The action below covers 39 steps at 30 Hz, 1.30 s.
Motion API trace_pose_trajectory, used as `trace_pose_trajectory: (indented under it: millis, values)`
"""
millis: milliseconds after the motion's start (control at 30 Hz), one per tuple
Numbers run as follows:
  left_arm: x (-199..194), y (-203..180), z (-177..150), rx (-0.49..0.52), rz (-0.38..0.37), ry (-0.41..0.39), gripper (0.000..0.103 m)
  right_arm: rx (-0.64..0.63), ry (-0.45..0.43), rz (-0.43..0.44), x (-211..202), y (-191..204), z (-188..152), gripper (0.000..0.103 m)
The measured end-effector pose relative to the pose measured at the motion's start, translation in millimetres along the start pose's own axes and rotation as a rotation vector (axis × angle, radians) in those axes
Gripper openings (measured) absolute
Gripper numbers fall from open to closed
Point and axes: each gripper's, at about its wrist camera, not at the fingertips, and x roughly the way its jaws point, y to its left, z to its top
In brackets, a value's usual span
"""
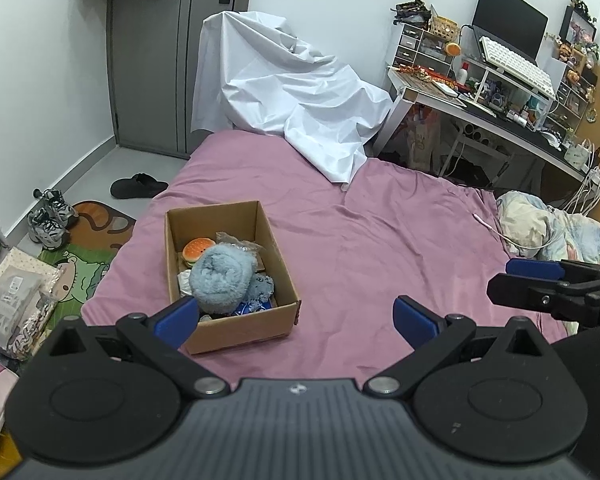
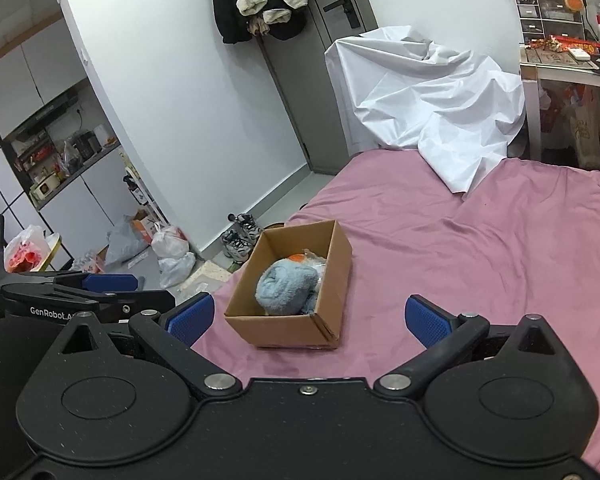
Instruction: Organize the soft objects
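- One cardboard box (image 1: 236, 320) sits on the pink bed sheet (image 1: 380, 248), top open.
- Inside I count one fluffy blue rolled towel (image 1: 222, 278), one burger-shaped squishy (image 1: 198, 250), one clear plastic wrapper (image 1: 240, 244) and a smaller blue plush piece (image 1: 262, 286); other bits underneath I can't make out.
- My left tongs (image 1: 296, 320) are spread wide and empty, hovering over the bed, one pad near the box's front-left corner.
- My right tongs (image 2: 310, 318) are likewise spread and empty, just short of the box.
- One white sheet (image 1: 292, 92) is draped at the bed's far end.
- Two sneakers (image 1: 50, 216) and one black slipper (image 1: 138, 186) are on the floor.
- One cluttered bench (image 1: 500, 112) carries one keyboard (image 1: 516, 64) and one monitor (image 1: 508, 18).
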Motion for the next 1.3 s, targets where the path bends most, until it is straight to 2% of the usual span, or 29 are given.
trace_pose_trajectory:
  millis: [1300]
  values:
    - [1.0,-0.9,-4.5,-0.015,0.004,-0.002,0.102,0.004,0.009,0.012,1.5,-1.7,-0.1,0.103]
